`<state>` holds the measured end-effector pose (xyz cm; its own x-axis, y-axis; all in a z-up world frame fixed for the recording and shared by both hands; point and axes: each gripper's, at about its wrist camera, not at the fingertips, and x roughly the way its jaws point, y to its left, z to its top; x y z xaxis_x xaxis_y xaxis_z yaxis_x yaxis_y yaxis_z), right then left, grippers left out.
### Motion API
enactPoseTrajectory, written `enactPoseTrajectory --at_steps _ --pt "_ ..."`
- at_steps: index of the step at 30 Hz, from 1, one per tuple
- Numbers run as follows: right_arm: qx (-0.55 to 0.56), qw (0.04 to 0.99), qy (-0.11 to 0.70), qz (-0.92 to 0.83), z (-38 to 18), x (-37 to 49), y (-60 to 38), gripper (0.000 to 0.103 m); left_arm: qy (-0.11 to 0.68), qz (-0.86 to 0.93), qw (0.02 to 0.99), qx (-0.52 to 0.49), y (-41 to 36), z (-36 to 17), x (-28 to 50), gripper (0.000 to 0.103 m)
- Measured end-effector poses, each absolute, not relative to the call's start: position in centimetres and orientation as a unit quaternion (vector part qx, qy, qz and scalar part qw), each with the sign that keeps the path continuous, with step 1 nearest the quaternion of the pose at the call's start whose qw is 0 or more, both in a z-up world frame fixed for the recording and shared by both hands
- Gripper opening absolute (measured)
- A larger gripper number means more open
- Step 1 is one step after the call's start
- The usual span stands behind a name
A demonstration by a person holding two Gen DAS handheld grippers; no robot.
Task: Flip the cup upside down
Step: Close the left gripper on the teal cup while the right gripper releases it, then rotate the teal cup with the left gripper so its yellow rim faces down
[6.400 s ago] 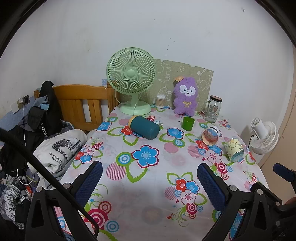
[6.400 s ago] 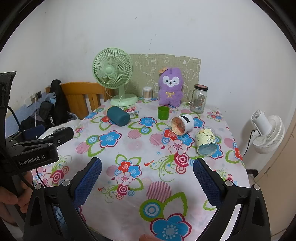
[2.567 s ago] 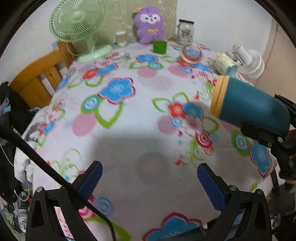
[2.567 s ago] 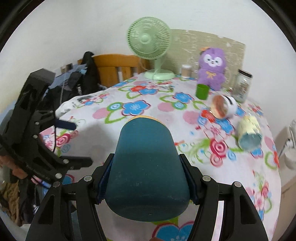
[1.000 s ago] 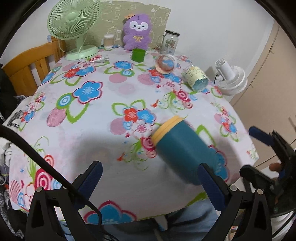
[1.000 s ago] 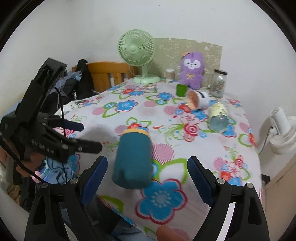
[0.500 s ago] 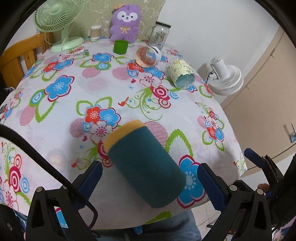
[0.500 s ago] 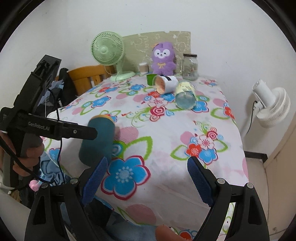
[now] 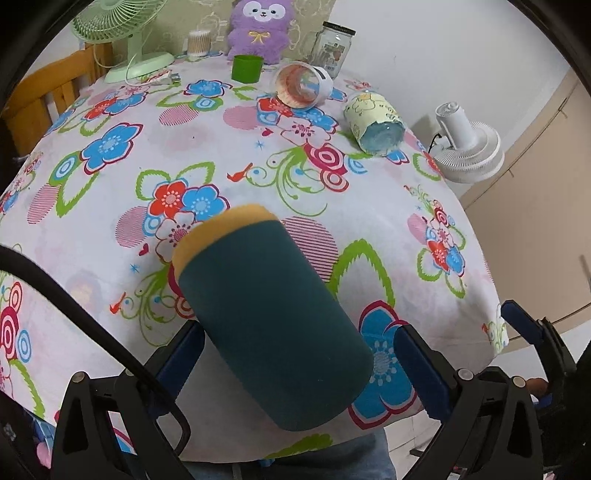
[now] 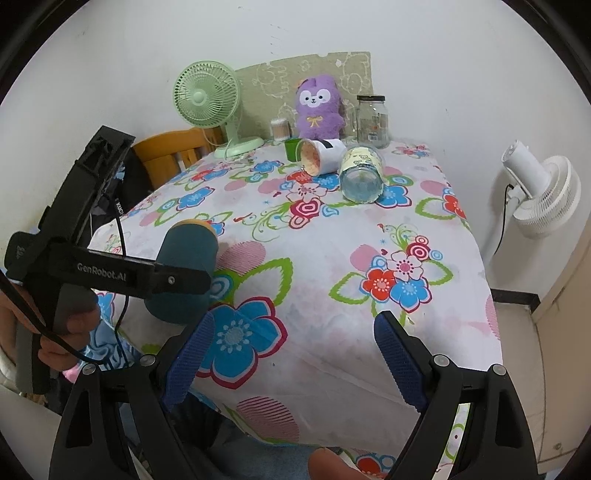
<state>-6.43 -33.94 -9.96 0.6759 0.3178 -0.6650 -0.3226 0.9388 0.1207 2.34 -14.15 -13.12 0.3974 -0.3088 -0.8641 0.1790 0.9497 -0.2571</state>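
**Teal cup lying between my left fingers, right side empty**

So my left gripper (image 9: 295, 354) was spread wide around the teal cup (image 9: 271, 317), and I honestly couldn't tell whether the blue pads (image 9: 419, 365) actually touched its sides. The cup was tipped over, its yellow-rimmed end pointing away from me toward the middle of the flowered tablecloth (image 9: 388, 206), its flat dark end toward me, right at the near edge of the table. From my right wrist view the same cup (image 10: 186, 266) sat off to the left, partly behind the left gripper's black arm. My right gripper (image 10: 291, 356) was spread wide too, with nothing between its fingers, over the near corner of the cloth.

Further back, a white cup (image 9: 301, 90) and a yellow cartoon cup (image 9: 373, 122) both lay on their sides, with a small green cup (image 9: 246, 67) standing upright near the purple plush (image 9: 260, 27), the glass jar (image 9: 332, 46) and the green desk fan (image 10: 210, 107).
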Motion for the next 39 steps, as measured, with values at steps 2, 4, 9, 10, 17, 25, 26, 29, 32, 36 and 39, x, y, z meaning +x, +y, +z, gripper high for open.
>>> enactPoseTrajectory --at_steps 2,4,9,10,17,25,26,29,32,36,39 --pt "-0.003 0.915 0.363 0.175 -10.1 -6.5 -34.0 0.09 0.53 -0.145 0.834 -0.056 -14.4 -13.4 2.3 0.103" --pt "-0.002 0.915 0.364 0.173 -10.1 -6.5 -34.1 0.09 0.531 -0.143 0.833 -0.053 -14.5 -13.7 2.3 0.103" --pt "0.001 0.915 0.367 0.169 -10.3 -6.5 -34.3 0.09 0.528 -0.14 0.836 -0.044 -14.8 -14.0 2.1 0.102" --pt "0.001 0.915 0.368 0.168 -10.3 -6.5 -34.3 0.09 0.528 -0.14 0.837 -0.043 -14.8 -14.0 2.1 0.102" --pt "0.003 0.914 0.368 0.169 -10.4 -6.4 -34.4 0.09 0.526 -0.134 0.839 -0.045 -14.4 -14.0 2.0 0.091" --pt "0.008 0.914 0.369 0.168 -10.5 -6.4 -34.2 0.09 0.522 -0.133 0.841 -0.05 -13.8 -13.8 1.8 0.083" --pt "0.008 0.914 0.369 0.168 -10.4 -6.4 -34.2 0.09 0.522 -0.133 0.841 -0.051 -13.6 -13.8 1.9 0.082" --pt "0.008 0.915 0.367 0.168 -10.4 -6.4 -34.2 0.09 0.519 -0.133 0.843 -0.058 -12.9 -13.3 1.9 0.08" --pt "0.012 0.915 0.365 0.171 -10.5 -6.4 -34.0 0.09 0.512 -0.133 0.846 -0.064 -12.2 -12.5 1.9 0.078" --pt "0.013 0.915 0.363 0.176 -10.4 -6.5 -33.8 0.09 0.498 -0.131 0.855 -0.068 -11.1 -11.1 2.0 0.075" --pt "0.014 0.915 0.36 0.181 -10.2 -6.5 -33.4 0.09 0.485 -0.128 0.862 -0.066 -10.4 -9.9 2.2 0.074"
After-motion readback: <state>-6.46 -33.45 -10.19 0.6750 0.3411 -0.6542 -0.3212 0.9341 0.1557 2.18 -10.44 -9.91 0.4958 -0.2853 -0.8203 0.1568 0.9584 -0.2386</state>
